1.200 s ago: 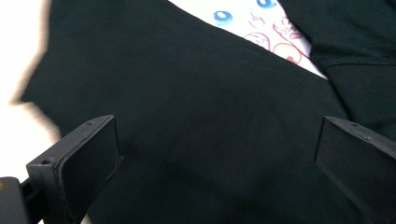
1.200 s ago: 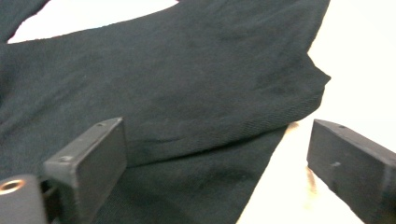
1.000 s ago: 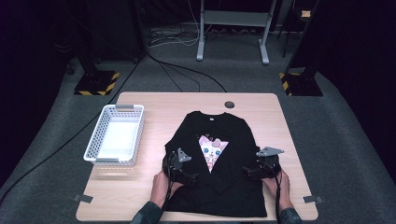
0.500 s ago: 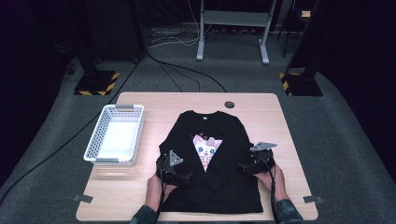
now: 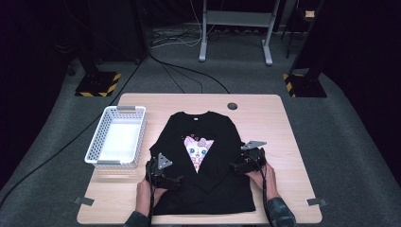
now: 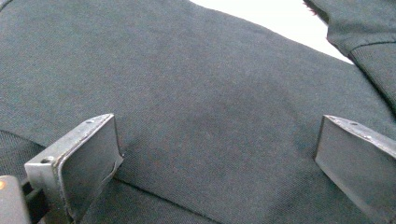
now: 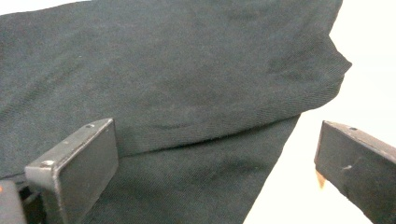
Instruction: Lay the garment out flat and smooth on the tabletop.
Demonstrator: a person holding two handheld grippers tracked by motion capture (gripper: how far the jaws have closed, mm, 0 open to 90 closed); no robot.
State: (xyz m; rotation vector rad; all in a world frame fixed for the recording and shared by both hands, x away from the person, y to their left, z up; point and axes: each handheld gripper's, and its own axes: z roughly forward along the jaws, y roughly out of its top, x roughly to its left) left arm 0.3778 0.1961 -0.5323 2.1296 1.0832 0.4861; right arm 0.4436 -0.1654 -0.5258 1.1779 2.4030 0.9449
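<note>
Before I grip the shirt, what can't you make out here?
- Sleeve ends, high view: folded over the shirt, black on black.
- Left gripper view: jaw tips cut off by the bottom edge.
- Right gripper view: contact with the cloth unclear.
- Basket mesh: too small.

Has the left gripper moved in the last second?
Yes. The left gripper has pulled back toward the person, farther from the basket.

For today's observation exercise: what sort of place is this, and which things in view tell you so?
Probably a lab or studio set up for recording. A lone wooden table stands on grey carpet, cables trail across the floor, and hazard-striped stand bases sit in dark surroundings.
</note>
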